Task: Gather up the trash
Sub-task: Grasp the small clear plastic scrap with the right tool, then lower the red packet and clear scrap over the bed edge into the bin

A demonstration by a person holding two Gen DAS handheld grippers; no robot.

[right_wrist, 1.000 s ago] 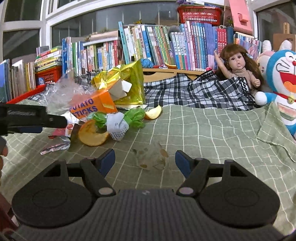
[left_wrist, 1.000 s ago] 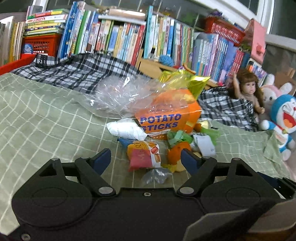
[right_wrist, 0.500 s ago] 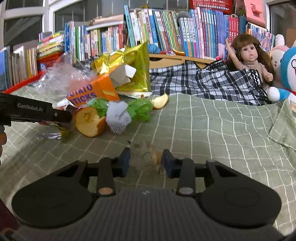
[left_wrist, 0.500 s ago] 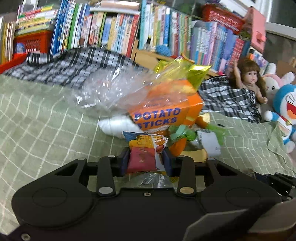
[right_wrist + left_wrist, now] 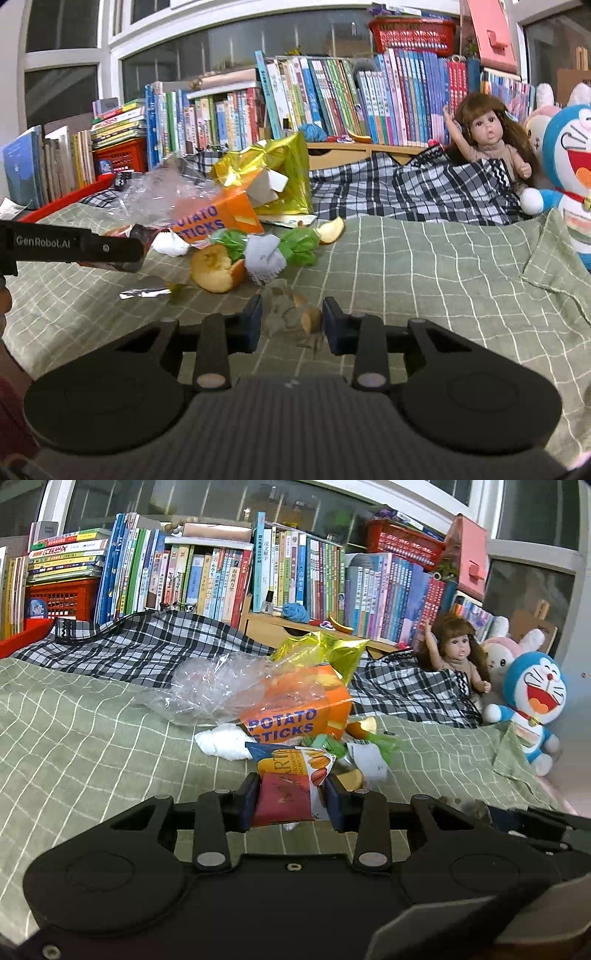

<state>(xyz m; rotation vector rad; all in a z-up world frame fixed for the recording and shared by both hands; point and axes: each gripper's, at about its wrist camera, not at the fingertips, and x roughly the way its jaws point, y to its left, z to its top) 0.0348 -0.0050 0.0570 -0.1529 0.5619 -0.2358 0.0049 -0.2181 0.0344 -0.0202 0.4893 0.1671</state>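
My left gripper [image 5: 291,802] is shut on a red and orange snack wrapper [image 5: 290,775], held just above the green checked bedsheet [image 5: 74,738]. My right gripper [image 5: 291,320] is shut on a small clear bag of brown food scraps [image 5: 288,314]. The trash pile lies beyond both: an orange potato sticks box [image 5: 295,716], a clear plastic bag [image 5: 218,690], a gold foil bag [image 5: 273,173], a white tissue [image 5: 221,743], a bitten apple [image 5: 218,269], a green and white wrapper [image 5: 266,254], an apple slice [image 5: 332,230]. The left gripper's body [image 5: 74,246] shows at the left edge of the right wrist view.
A plaid blanket [image 5: 147,653] lies behind the pile, with a long row of books [image 5: 221,579] and a red basket [image 5: 59,596] beyond. A doll [image 5: 460,657], a blue cat plush [image 5: 532,705] and a pink bunny plush [image 5: 498,653] sit at the right. A foil strip [image 5: 144,293] lies on the sheet.
Both grippers went from wide open to shut, the left on the snack wrapper, the right on the clear bag. Both have since risen a little with their loads.
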